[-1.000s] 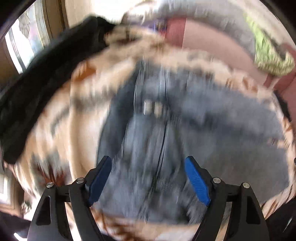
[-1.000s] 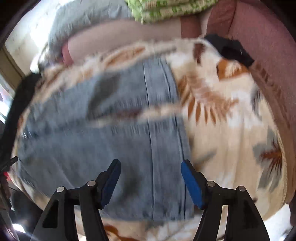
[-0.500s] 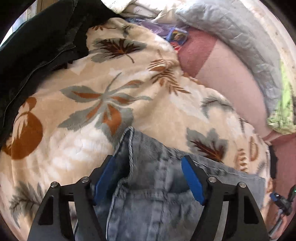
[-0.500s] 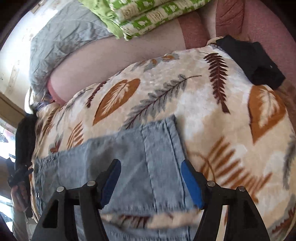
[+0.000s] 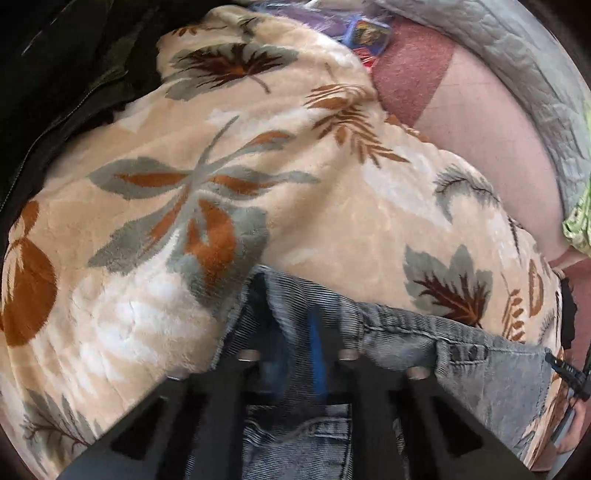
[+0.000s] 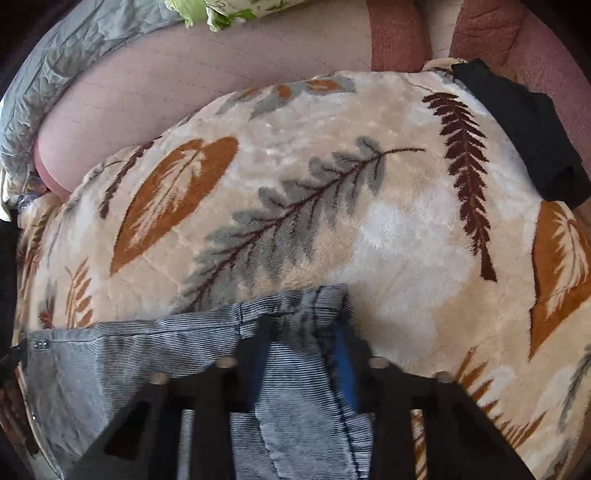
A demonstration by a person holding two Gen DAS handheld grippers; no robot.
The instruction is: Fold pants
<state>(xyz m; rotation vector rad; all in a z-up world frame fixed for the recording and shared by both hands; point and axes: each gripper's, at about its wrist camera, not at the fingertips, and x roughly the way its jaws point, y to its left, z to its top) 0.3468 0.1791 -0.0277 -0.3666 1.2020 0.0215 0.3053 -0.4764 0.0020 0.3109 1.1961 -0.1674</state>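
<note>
Nearest the left wrist camera, the left gripper (image 5: 295, 354) has its blue pads drawn together on a bunched corner of the jeans (image 5: 480, 376); the denim fold rises between the black fingers (image 5: 347, 369) and the jaws are pinched tight on it. From there the jeans' edge runs off toward 3 o'clock, lying flat along the lower part of the view, and at 4 o'clock a bit of the other tool and a person's hand (image 5: 572, 424) show at the rim. Beyond the denim, from 9 to 2 o'clock, spreads the cream leaf-print blanket (image 5: 258, 147). A black jacket (image 5: 55, 74) lies past it at 10 o'clock, and pink sofa upholstery (image 5: 480, 129) with a grey quilted cover (image 5: 535, 66) at 1 to 2 o'clock.

In the right wrist view the right gripper (image 6: 303, 354) is closing on the other corner of the jeans (image 6: 129, 350); a ridge of denim stands between its blue pads, which press against it on both sides. The jeans' edge stretches from the jaws toward 9 o'clock. The same blanket (image 6: 369, 166) fills the middle from 9 to 3 o'clock. Farther off, a folded black cloth (image 6: 517, 122) sits at 2 o'clock on the blanket's edge, the pink sofa back (image 6: 184, 85) runs across 11 to 12 o'clock, and a green patterned cloth (image 6: 236, 11) lies at 12 o'clock at the top rim.
</note>
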